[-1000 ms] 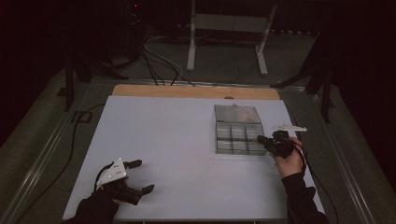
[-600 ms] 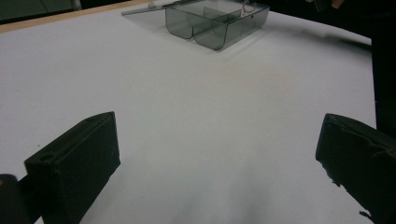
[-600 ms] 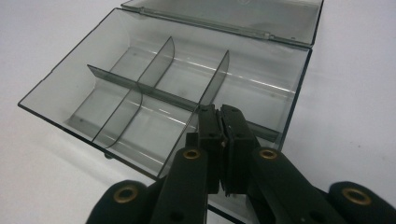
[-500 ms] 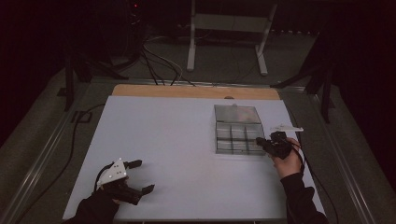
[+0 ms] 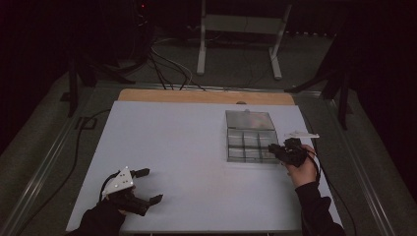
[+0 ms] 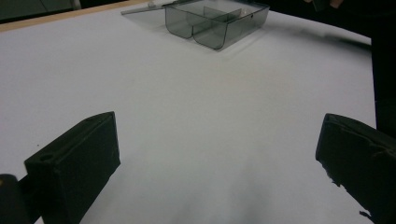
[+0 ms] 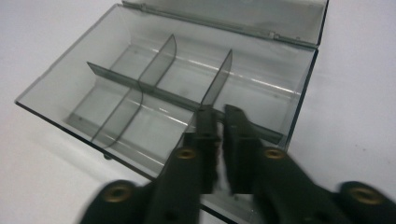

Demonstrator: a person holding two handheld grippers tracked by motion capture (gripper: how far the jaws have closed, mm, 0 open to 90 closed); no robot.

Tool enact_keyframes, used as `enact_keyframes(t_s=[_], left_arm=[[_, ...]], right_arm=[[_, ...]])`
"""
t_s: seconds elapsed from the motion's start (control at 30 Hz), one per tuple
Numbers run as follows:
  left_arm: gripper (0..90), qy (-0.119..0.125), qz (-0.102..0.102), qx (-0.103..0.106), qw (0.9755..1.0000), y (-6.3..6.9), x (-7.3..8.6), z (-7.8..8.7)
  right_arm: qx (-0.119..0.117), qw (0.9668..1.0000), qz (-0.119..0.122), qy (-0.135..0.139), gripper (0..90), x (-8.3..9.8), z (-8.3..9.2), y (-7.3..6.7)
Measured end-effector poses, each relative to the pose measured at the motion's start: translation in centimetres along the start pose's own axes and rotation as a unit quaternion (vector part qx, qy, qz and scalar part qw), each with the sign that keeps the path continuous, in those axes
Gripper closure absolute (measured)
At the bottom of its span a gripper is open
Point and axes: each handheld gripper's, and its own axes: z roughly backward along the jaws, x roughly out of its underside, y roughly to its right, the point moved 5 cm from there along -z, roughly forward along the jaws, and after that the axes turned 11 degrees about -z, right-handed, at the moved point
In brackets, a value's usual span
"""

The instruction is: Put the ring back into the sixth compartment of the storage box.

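Smoke-grey clear plastic organiser box (image 7: 154,84) is seen lying on the right half of the white table (image 5: 177,147), its hinged lid (image 5: 249,119) folded flat open on the far side. Its body is rectangular with rounded corners and thin, glossy, see-through walls. Inside, one long divider (image 7: 177,95) is crossed by shorter partitions with curved top edges, so that six compartments are formed in two rows; all that can be seen through them is the box's own floor. In the left gripper view the box (image 6: 217,23) is seen far off, near the table's far right.

Over the box's near right corner the right gripper (image 7: 219,119) is held, its matte black jaws with brass-coloured screws set almost together, only a narrow slit being left between the tips. The jaws have just been opening a little, and nothing is seen between them. In the high view this gripper (image 5: 275,150) is carried by a hand in a dark sleeve at the box's right edge; whether the tips touch the wall cannot be told.

Well apart, at the near left corner of the table, the left gripper (image 5: 150,186) is held with its blocky black jaws spread wide over bare table, a grey three-cornered plate (image 5: 118,182) on top
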Motion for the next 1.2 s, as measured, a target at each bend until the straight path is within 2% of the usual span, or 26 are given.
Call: enact_keyframes(t_s=[0.07, 0.1, 0.13, 0.2, 0.3, 0.57, 0.83, 0.9, 0.97, 1.1, 1.13, 1.2], left_arm=[[0.6, 0.0, -0.001, 0.001, 1.0, 0.1, 0.0, 0.0], [0.6, 0.0, -0.001, 0.001, 1.0, 0.1, 0.0, 0.0], [0.6, 0.0, 0.0, 0.001, 1.0, 0.0, 0.0, 0.0], [0.6, 0.0, 0.0, 0.0, 1.0, 0.0, 0.0, 0.0], [0.6, 0.0, -0.002, 0.0, 1.0, 0.0, 0.0, 0.0], [0.6, 0.0, 0.0, 0.001, 1.0, 0.0, 0.0, 0.0], [0.6, 0.0, -0.002, 0.003, 1.0, 0.0, -0.1, -0.1], [0.6, 0.002, -0.001, 0.003, 1.0, 0.0, -0.1, -0.1], [0.7, 0.0, -0.001, 0.003, 1.0, 0.0, 0.0, -0.1], [0.6, 0.002, -0.001, 0.002, 1.0, 0.0, -0.1, 0.0], [0.6, 0.0, -0.002, 0.001, 1.0, 0.0, 0.0, 0.0], [0.6, -0.001, -0.003, 0.002, 1.0, 0.0, 0.0, 0.0]], right_arm=[[-0.008, 1.0, 0.001, 0.004, 68.7, -0.1, 0.2, -0.1], [-0.008, 1.0, 0.001, 0.004, 68.7, -0.1, 0.2, -0.1], [-0.017, 0.9998, -0.004, 0.009, 59.1, -0.3, 0.4, -0.3], [-0.022, 0.9996, -0.007, 0.013, 57.2, -0.4, 0.5, -0.4], [-0.038, 0.9989, -0.01, 0.024, 45.5, -0.8, 0.9, -1.1], [-0.062, 0.9969, -0.014, 0.047, 32.6, -1.4, 1.9, -2.3], [-0.095, 0.9937, -0.022, 0.054, 19.9, -1.5, 2.6, -3.4], [-0.104, 0.9928, -0.016, 0.057, 18.0, -1.4, 2.8, -3.7], [-0.126, 0.9905, -0.01, 0.054, 14.5, -1.2, 3.2, -4.2], [-0.124, 0.9908, 0.006, 0.055, 13.0, -1.1, 3.4, -4.6], [-0.131, 0.9897, 0.011, 0.057, 7.0, -0.9, 3.5, -4.8], [-0.137, 0.9886, 0.021, 0.059, 0.5, -0.6, 3.6, -4.9]])
